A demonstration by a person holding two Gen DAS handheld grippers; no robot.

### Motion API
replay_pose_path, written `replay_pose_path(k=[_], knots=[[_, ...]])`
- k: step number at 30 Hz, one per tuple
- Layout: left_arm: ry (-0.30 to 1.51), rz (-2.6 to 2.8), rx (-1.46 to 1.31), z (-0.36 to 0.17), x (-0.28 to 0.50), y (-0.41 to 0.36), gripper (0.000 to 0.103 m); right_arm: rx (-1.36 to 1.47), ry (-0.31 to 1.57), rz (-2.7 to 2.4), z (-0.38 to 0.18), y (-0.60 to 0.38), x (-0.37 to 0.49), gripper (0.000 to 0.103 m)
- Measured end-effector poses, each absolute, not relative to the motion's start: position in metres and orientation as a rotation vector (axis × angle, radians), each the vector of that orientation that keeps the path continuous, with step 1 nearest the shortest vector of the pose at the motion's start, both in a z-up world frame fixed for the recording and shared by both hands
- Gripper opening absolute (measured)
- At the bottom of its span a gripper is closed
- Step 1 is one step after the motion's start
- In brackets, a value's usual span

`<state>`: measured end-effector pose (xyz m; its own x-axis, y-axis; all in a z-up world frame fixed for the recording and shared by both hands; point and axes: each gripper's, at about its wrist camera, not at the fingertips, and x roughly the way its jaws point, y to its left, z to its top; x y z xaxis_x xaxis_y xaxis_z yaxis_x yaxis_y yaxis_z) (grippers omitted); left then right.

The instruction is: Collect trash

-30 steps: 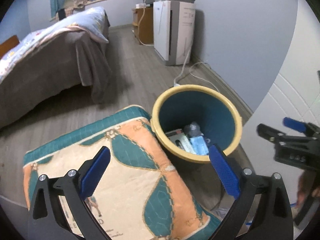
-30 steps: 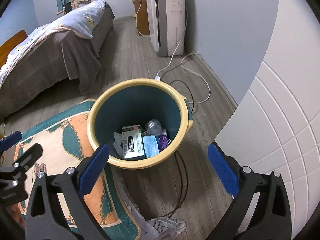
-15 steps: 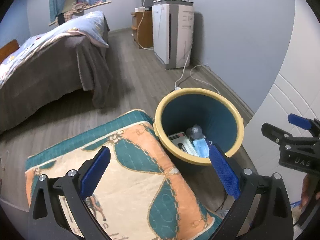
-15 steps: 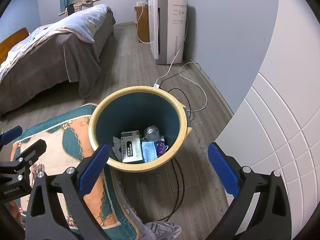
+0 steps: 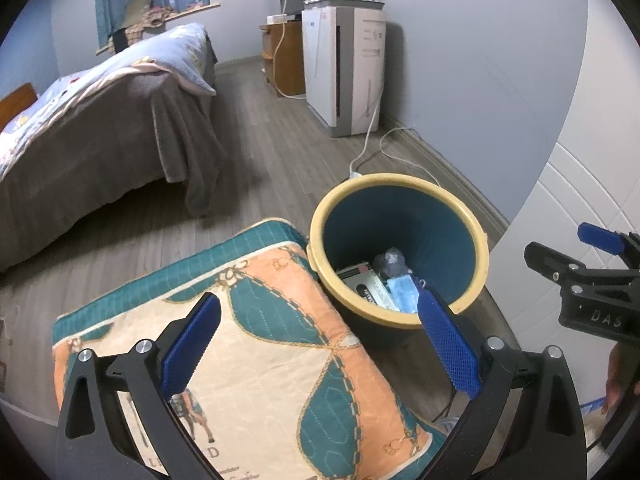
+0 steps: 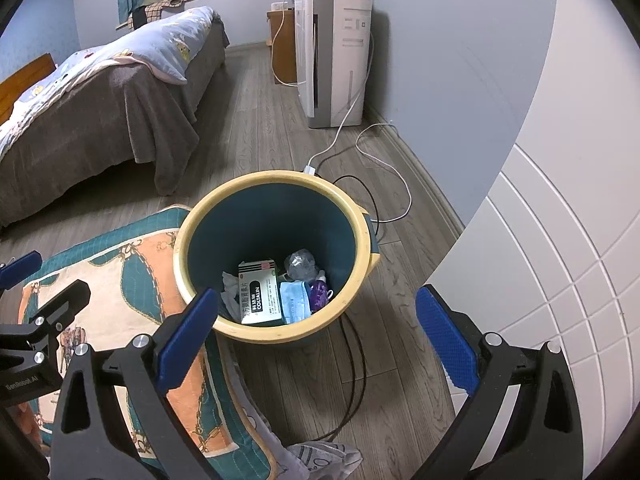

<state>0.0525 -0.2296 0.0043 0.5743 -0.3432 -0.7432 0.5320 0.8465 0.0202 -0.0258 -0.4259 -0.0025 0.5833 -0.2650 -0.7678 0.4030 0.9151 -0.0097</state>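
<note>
Both grippers have pulled up and back from the bin (image 6: 276,256), which now sits smaller, ahead and below them. Left gripper (image 5: 320,340) and right gripper (image 6: 316,336) have fingers spread wide, holding nothing. Trash lies at the bin bottom: a box (image 6: 259,298), a blue mask (image 6: 295,307), crumpled plastic (image 6: 301,265). This suggests collecting is nearly done. A patterned cushion (image 5: 256,344) sits under the left gripper, touching the bin. Wood floor (image 6: 256,128), bed (image 6: 100,92) far ahead left, white appliance (image 6: 332,56) ahead by the wall
</note>
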Motion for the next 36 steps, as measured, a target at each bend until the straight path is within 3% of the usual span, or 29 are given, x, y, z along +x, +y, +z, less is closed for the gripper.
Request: replay_pose_path(k=[36], knots=[[0.784, -0.535, 0.315, -0.003, 0.0466, -0.2293, 0.098, 0.174, 0.868, -0.395, -0.0028, -0.4293, -0.0259, 0.097]])
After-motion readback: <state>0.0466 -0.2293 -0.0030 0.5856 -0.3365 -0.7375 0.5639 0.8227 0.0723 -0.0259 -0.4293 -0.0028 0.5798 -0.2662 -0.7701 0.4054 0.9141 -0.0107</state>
